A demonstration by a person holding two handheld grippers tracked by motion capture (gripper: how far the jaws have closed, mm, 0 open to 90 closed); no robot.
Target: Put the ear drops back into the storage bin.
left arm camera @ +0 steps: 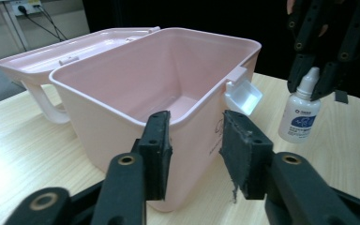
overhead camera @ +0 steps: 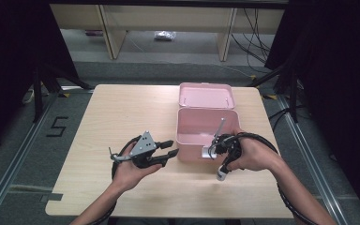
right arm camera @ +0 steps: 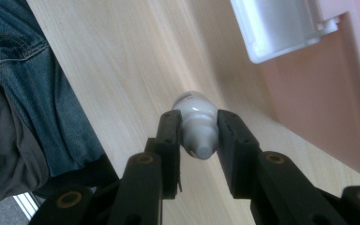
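High view: a person's two hands work at a light wood table. The left gripper lies level just left of an open pink box, jaws partly apart w/ nothing between them. The box lid is folded back flat behind it. The right gripper points down at the box's front right corner, clamped on a small white dropper bottle that hangs close above the tabletop.

Left gripper view: both black pads stand a moderate gap apart, framing the box's near wall w/o touching it. The box interior is bare; a white latch sticks out from its front rim. To the right, the bottle w/ a blue label is upright, its cap end pinched by the other gripper.

Right gripper view: the pads press the bottle's neck from both sides, nozzle toward the camera, base toward the table. The latch and the pink wall sit upper right; jeans show at left.
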